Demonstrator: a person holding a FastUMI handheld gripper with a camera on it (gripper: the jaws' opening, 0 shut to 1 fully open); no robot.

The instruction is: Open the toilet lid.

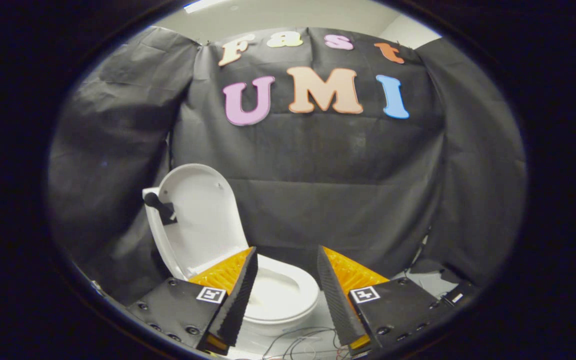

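Two fingers point(240, 290) spread wide, gripper point(287, 260) holding nothing, gap btwn tips clear. Toilet lid point(200, 217) already up, standing near upright, leaning back twd black cloth wall point(348, 190), beyond left finger. Small dark knob/fitting point(160, 206) on lid's outer edge. Toilet bowl point(280, 295) w/ seat down, just ahead of fingers, partly hidden behind left one. Thin wires point(298, 345) on floor btwn fingers, below bowl. No contact w/ lid or bowl.
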